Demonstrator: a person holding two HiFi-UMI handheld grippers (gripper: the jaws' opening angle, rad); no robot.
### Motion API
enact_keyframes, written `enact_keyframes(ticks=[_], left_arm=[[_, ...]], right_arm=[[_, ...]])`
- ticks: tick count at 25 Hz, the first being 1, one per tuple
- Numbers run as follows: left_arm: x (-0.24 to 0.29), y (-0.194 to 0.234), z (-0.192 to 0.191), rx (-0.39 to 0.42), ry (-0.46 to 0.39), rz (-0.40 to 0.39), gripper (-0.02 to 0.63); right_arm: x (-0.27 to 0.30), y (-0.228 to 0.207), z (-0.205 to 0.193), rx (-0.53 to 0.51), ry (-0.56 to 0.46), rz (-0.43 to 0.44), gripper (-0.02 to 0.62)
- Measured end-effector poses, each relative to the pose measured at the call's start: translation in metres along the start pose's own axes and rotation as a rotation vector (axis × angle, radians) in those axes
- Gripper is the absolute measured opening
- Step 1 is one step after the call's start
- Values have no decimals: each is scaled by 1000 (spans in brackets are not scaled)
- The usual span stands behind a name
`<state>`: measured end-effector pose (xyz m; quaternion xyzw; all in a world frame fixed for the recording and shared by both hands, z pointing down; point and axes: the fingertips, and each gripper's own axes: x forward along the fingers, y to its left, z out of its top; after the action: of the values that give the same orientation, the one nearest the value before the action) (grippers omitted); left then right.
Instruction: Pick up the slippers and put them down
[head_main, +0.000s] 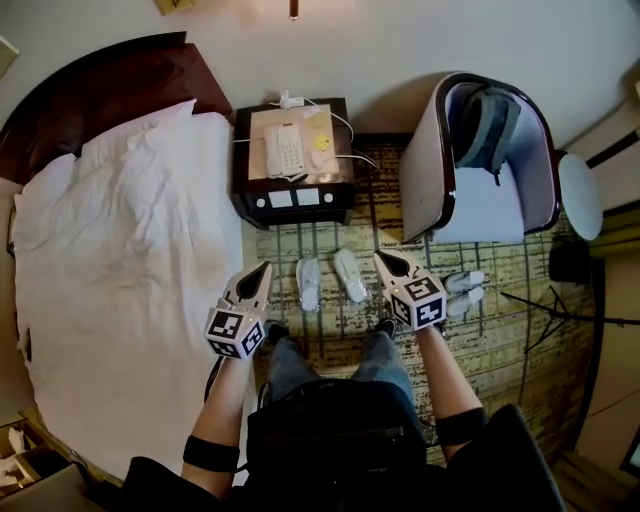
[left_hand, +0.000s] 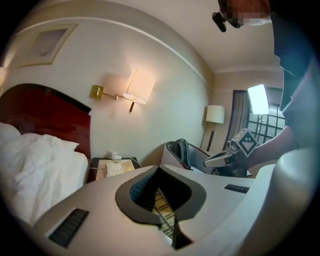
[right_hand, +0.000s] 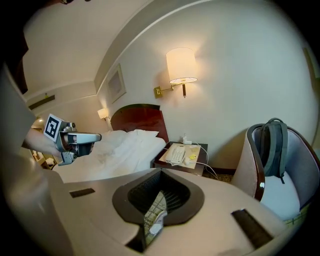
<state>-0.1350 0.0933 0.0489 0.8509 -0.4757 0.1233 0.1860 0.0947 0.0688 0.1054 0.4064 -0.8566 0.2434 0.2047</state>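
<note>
Nearest the camera, person: dark top and trousers, standing on the carpet, both forearms stretched forward.
Left hand-held gripper: grey, with a marker cube at its back; jaws pressed together with nothing between them; held in the air by the bed's edge.
Right hand-held gripper: same build; jaws closed and empty; held in the air and tilted down, level with the other.
Flat white slippers: a pair lying side by side on the floor, just past the person's feet and in front of the bedside cabinet; in the head view they sit between the two gripper tips, and neither gripper holds them.
Second pair of white slippers: on the floor to the right, near the armchair's foot.
Yellow-and-dark patterned carpet: under both pairs.
Bed with rumpled white duvet: to the left, with a dark red headboard at the wall.
Dark wooden bedside cabinet: against the wall, carrying a white telephone.
Curved tub armchair: right of the cabinet, with a grey backpack on its seat.
Wall lamp with a cream shade: lit, above the cabinet.
</note>
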Motion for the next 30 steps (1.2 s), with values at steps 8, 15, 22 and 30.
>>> enact_keyframes(ticks=[8, 15, 22, 30], left_arm=[[-35, 4, 23, 37, -53, 63, 2], [-47, -1, 13, 22, -41, 91, 2], [-52, -2, 9, 8, -52, 82, 2], [-48, -9, 12, 23, -49, 52, 2]], right_arm=[[-25, 20, 7, -33, -27, -3, 2], [-31, 36, -2, -22, -22, 11, 2], [-33, 40, -5, -25, -21, 8, 2], [-32, 40, -7, -26, -7, 13, 2]])
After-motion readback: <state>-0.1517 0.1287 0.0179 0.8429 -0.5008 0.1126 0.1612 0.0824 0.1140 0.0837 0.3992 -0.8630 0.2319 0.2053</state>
